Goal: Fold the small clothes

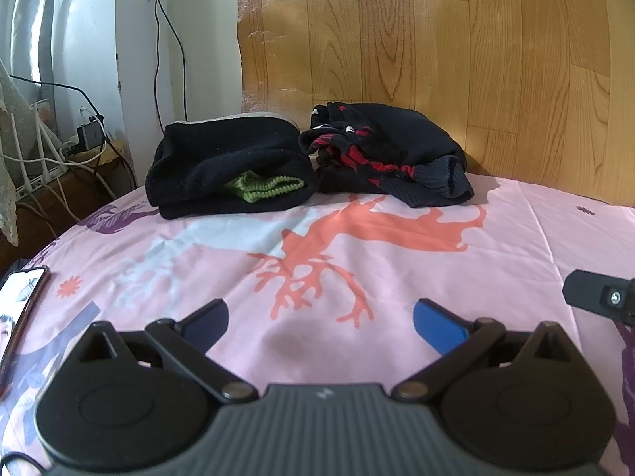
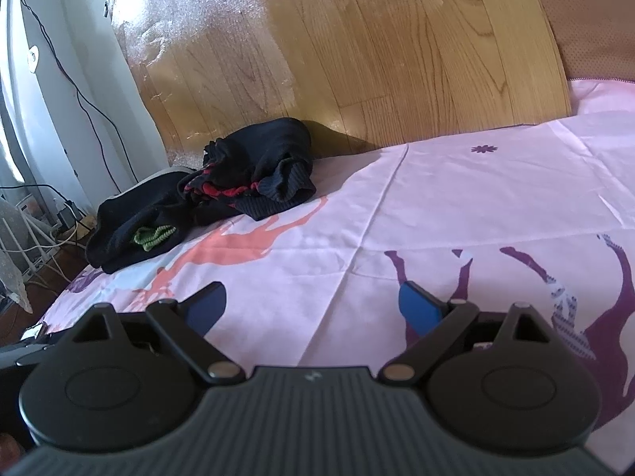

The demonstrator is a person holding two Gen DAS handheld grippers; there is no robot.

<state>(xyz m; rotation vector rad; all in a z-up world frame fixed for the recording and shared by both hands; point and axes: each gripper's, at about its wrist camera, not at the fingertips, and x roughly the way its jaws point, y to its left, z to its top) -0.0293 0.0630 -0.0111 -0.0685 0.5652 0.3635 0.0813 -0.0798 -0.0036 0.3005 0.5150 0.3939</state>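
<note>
Left wrist view: pink bedsheet printed with coral and purple deer [image 1: 516,238], spread wide and backed by a wood-grain panel [image 1: 436,59]. At its far edge, two bundles touching: black fleece garment with a green knit piece tucked inside [image 1: 222,166], folded, and to its right a rumpled black knit garment with red pattern [image 1: 389,158], long axis running left to right. Left gripper [image 1: 320,319] spread open, empty, straight ahead of both, possibly nearer than the right gripper [image 2: 311,307], likewise open, bundles well off to its left. No legible writing.

Bedroom: printed bedsheet [image 1: 397,277], wooden headboard [image 1: 436,39]
</note>
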